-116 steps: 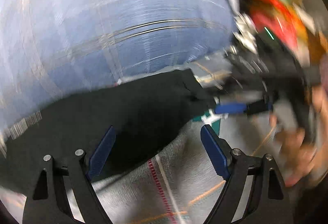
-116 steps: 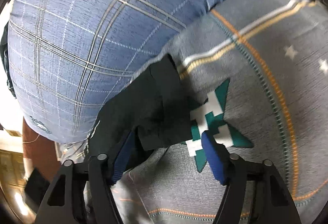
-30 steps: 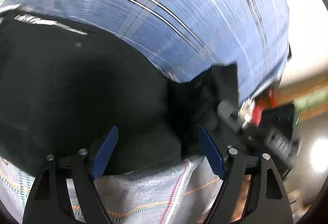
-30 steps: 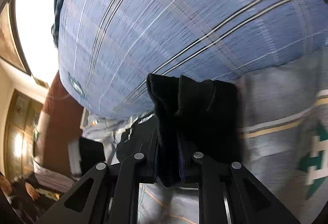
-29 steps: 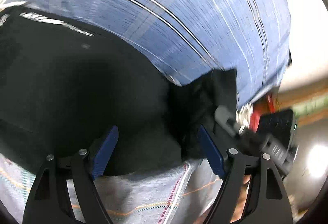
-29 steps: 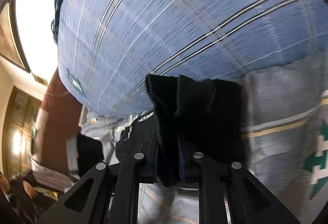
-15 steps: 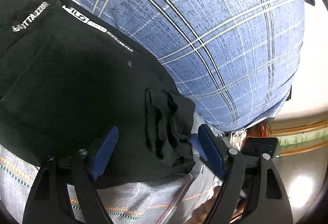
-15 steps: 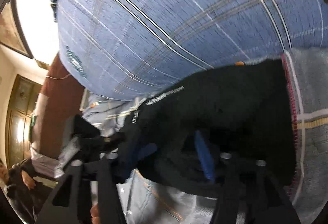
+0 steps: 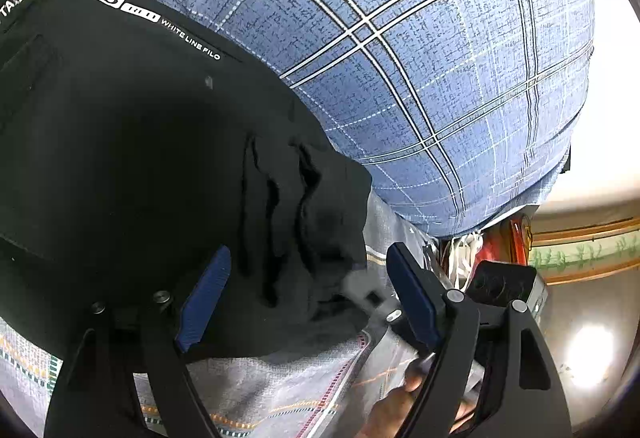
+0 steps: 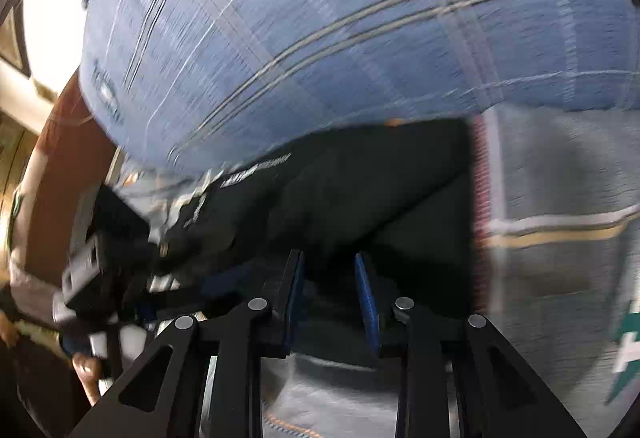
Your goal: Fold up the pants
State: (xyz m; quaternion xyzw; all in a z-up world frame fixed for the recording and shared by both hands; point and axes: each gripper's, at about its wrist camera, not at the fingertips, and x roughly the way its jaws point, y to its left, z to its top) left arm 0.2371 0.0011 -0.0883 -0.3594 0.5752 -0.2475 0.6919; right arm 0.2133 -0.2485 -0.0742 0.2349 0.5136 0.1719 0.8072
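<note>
The black pants [image 9: 120, 157] lie folded on a grey patterned blanket [image 9: 280, 390], pushed up against a blue plaid pillow [image 9: 440, 57]. Their bunched leg ends [image 9: 304, 197] rest on top of the fold. My left gripper [image 9: 308, 294] is open, its blue pads on either side of that bunch without touching it. In the blurred right wrist view my right gripper [image 10: 330, 298] hovers over the near edge of the pants [image 10: 360, 189]. Its jaws are closing, with dark cloth between them and a gap still showing.
The pillow [image 10: 360, 37] fills the far side in both views. The blanket [image 10: 560, 197] runs on to the right. The right gripper's body [image 9: 504, 286] and a hand [image 9: 392, 410] sit close beside my left fingers. Beyond the bed edge lies shiny floor [image 9: 580, 318].
A second ago my right gripper was shut on the bunched leg ends. It laid them on the folded pants, let go, opened wide and has narrowed again. The left gripper stayed open.
</note>
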